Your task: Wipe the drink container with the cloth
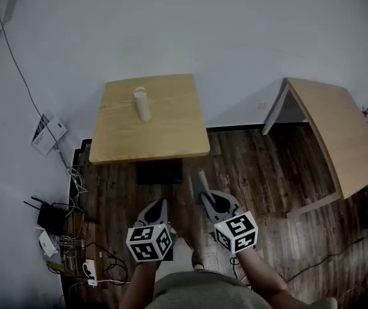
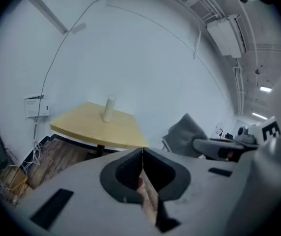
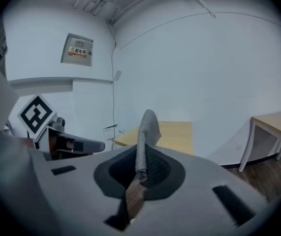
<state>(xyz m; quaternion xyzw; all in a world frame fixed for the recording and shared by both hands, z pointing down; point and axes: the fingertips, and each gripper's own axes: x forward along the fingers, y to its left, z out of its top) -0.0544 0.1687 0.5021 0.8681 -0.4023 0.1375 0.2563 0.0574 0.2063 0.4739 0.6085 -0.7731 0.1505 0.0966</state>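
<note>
Cloth (image 3: 147,127): pinched upright in the right gripper (image 3: 140,154), jaws closed on its lower end; a thin hold that may slip under rubbing.
Left gripper (image 2: 142,155): jaws pressed together, nothing between them; must spread before it can steady anything.
Cables (image 1: 74,250): on the floor at left, off the direct path.
Table (image 1: 171,137): ahead, well apart from both grippers; approach unobstructed.
Drink container (image 1: 141,103): upright, tall, narrow and unheld toward the table's far edge; a one-sided wipe could topple it.

Probably an office: desks (image 1: 123,137), router (image 1: 50,216), cables (image 1: 100,257)
</note>
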